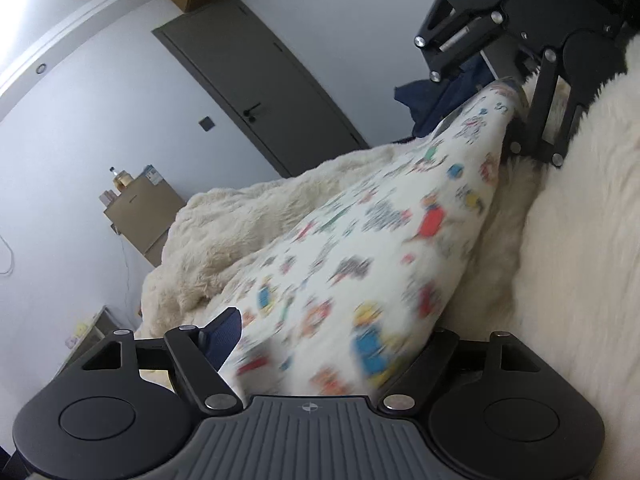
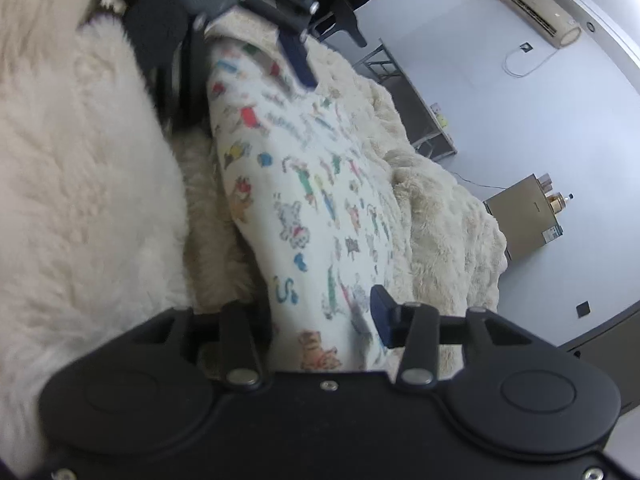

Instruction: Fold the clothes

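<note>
Printed garment [image 1: 348, 264], soft white cloth with small coloured cartoon figures, hangs stretched in a taut band over the shaggy cream blanket [image 1: 240, 232]. My left gripper [image 1: 320, 344] and right gripper [image 2: 324, 320] each clamp one end between navy-padded fingers [image 1: 222, 336].

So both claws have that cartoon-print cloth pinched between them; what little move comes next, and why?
Probably lower it flat onto the fluffy blanket. The printed garment hangs stretched in the air between the left gripper and the right gripper, each gripping one end, so it's ready to lay down for folding.
</note>
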Motion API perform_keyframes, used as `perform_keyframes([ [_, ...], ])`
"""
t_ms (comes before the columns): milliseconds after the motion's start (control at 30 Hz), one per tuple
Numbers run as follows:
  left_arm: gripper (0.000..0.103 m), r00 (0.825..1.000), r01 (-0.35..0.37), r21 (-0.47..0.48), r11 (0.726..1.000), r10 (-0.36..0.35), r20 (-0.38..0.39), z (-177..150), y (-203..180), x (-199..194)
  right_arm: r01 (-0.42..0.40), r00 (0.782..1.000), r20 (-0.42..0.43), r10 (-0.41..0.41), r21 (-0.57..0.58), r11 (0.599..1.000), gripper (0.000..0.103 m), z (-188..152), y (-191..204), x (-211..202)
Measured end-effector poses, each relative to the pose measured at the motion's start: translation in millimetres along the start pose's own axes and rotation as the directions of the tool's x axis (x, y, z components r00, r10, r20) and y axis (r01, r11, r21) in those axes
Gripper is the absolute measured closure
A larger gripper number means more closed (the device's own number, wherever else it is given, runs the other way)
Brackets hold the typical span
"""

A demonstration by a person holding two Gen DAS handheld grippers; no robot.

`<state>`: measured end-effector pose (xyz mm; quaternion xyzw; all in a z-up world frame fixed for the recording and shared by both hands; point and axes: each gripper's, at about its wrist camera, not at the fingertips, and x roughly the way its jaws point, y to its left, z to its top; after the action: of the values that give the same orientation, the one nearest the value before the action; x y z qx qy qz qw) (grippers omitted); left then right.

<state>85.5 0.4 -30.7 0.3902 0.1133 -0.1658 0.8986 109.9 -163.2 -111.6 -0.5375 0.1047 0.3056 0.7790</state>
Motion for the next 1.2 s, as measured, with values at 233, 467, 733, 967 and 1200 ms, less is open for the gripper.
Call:
perform_keyframes([
  [233,0.065,1.000,-0.008,0.079,0.997,0.011,-0.028,-3.0,-8.1,9.3,0.034,0.998,-0.053,-0.038,-0.067,0.997,0.057,7.1,1.5,20.2],
  [467,0.083,0.998,0.061,0.006,0.998,-0.061,-0.011,10.5,34.5,10.0,-0.069,0.996,-0.058,0.065,-0.059,0.996,0.081,15.9,-28.3,24.0],
  [733,0.084,0.992,0.113,-0.087,0.990,-0.117,-0.042,32.6,127.0,-34.2,-0.116,0.993,0.025,0.119,-0.089,0.989,0.084,82.9,-113.8,-7.8],
  [967,0.083,0.985,0.105,-0.199,0.974,-0.130,-0.113,5.2,190.6,-85.8,-0.206,0.967,0.126,0.223,-0.137,0.969,0.084,154.2,-131.9,-7.9],
  [1200,0.078,0.952,-0.045,-0.209,0.977,-0.022,-0.306,-84.9,221.6,-135.2,-0.345,0.897,0.207,0.391,-0.225,0.911,0.085,244.3,-90.1,59.4],
])
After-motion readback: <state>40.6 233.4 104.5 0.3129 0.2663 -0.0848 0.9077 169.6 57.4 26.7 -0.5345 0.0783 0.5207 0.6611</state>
